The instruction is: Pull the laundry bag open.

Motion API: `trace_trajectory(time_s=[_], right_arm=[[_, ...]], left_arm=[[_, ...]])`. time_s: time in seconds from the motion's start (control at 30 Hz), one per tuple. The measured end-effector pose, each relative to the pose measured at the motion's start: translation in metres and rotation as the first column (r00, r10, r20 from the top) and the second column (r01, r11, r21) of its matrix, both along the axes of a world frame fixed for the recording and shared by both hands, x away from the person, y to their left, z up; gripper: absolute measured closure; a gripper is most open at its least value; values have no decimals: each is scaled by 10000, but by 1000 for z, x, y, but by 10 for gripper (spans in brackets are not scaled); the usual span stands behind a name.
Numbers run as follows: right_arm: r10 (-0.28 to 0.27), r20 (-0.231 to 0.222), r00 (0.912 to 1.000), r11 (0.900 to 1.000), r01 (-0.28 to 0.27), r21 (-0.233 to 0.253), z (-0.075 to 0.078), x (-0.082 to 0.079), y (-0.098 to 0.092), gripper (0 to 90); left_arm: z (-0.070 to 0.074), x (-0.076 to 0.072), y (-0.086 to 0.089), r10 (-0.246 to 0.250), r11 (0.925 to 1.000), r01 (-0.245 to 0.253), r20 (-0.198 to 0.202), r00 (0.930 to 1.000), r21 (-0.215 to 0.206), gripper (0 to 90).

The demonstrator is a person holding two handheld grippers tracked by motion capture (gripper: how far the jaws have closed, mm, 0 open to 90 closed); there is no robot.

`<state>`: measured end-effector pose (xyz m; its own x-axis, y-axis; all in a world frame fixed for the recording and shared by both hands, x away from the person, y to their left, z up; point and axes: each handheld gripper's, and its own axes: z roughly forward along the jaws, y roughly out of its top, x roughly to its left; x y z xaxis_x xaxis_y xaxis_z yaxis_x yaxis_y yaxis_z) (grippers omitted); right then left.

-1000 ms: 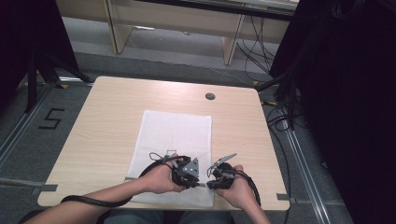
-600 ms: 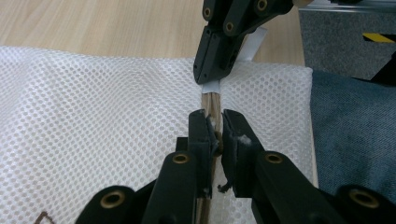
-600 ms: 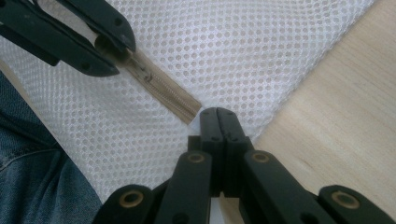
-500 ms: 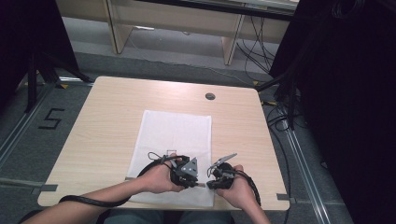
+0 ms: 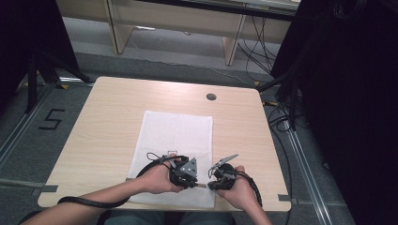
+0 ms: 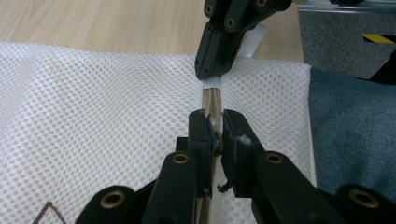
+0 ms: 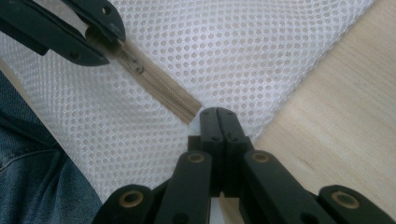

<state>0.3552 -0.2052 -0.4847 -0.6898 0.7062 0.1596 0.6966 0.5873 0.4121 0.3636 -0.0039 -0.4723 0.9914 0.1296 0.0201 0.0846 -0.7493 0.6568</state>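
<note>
We see a white mesh bag [image 5: 174, 147] lying flat on the worktop [image 5: 112, 122], its near edge at the worktop's near edge, just right of centre. A tan zip [image 7: 156, 91] runs along the bag's near end.

Left gripper [image 6: 214, 135]: in its own view the jaws stand nearly together, pinched on the zip, with something small and metallic between them, likely the slider; we cannot tell for sure. In the high view this gripper [image 5: 185, 172] sits over the bag's near edge, held in the left hand [image 5: 157, 178].

Right gripper [image 7: 218, 122]: in its own view the jaws are pressed fully together right at the zip's end, on the mesh corner. Whether fabric or the white tab is caught between them we cannot tell from that view. In the left gripper view the right gripper's jaws come in from the top, closed on a small white tab [image 6: 211, 83] at the zip's end. In the high view it [image 5: 217, 180] sits just beside the left gripper, at the bag's near right corner, held in the right hand [image 5: 239, 190].

The two grippers face each other along the zip, near but apart. Blue denim [image 6: 350, 130] shows past the worktop's edge.
</note>
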Motion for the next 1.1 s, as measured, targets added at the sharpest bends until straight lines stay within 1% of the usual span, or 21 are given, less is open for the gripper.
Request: trace_trajectory(time_s=[0.07,0.1,0.13,0.37,0.4,0.43,0.47,0.5,0.53,0.67,0.8,0.87,0.9,0.93,0.97,1.0,1.03,1.07,1.1], right_arm=[[-45,-27,10000,10000,45,-5,0,0,0,900],[-38,-22,10000,10000,38,-2,0,0,0,900],[-30,-17,10000,10000,30,-2,0,0,0,900],[-138,-83,9999,9999,137,-85,1,-1,2,900],[-141,-106,9998,9999,140,-83,1,-1,2,900],[-146,-103,9998,9999,145,-79,1,-1,2,900],[-146,-103,9998,9999,145,-79,1,-1,2,900],[-114,-59,9999,9999,114,-79,1,-1,1,900],[-135,-106,9999,9999,134,-86,1,-1,2,900],[-114,-43,9999,9999,113,-92,0,-1,1,900],[-96,-57,9999,9999,96,-73,1,-1,1,900],[-98,-36,9999,9999,97,-60,1,-1,1,900],[-98,-36,9999,9999,97,-60,1,-1,1,900],[-98,-37,9999,9999,97,-60,1,-1,1,900],[-98,-45,9999,9999,98,-49,1,-1,1,900],[-98,-45,9999,9999,98,-49,1,-1,1,900],[-98,-48,9999,9999,98,-39,0,-1,1,900],[-101,-52,9999,9999,100,-37,0,-1,1,900],[-97,-50,9999,9999,97,-30,0,-1,1,900]], left_arm=[[0,0,0,11,10000,-11,-23,10000,5,820],[0,0,0,-42,10000,42,67,10000,19,820],[0,0,0,7,10000,-7,-15,10000,4,820],[-1,-1,0,22,10000,-22,-41,10000,5,820],[0,-1,1,-21,10000,21,84,10000,34,820],[0,-1,1,59,10000,-59,-43,10000,-8,820],[1,-1,2,29,10000,-30,57,10000,72,820],[0,-1,2,79,10000,-79,-19,10000,20,820],[0,-1,2,60,10000,-60,-7,10000,43,820],[1,-2,3,26,9999,-28,126,9999,120,820],[2,-2,5,73,9999,-73,2,10000,84,820],[2,-1,6,13,9999,-14,91,10000,110,820],[2,-1,7,42,10000,-42,88,10000,45,820],[2,-2,7,44,9999,-45,85,10000,130,820],[2,-2,7,32,9999,-33,143,9999,97,820],[2,-2,8,61,10000,-62,90,9999,69,820],[2,-2,8,5,9999,-8,200,9998,130,820],[2,-2,8,67,9999,-68,91,9999,82,820],[3,-2,9,27,10000,-28,135,9999,57,820]])
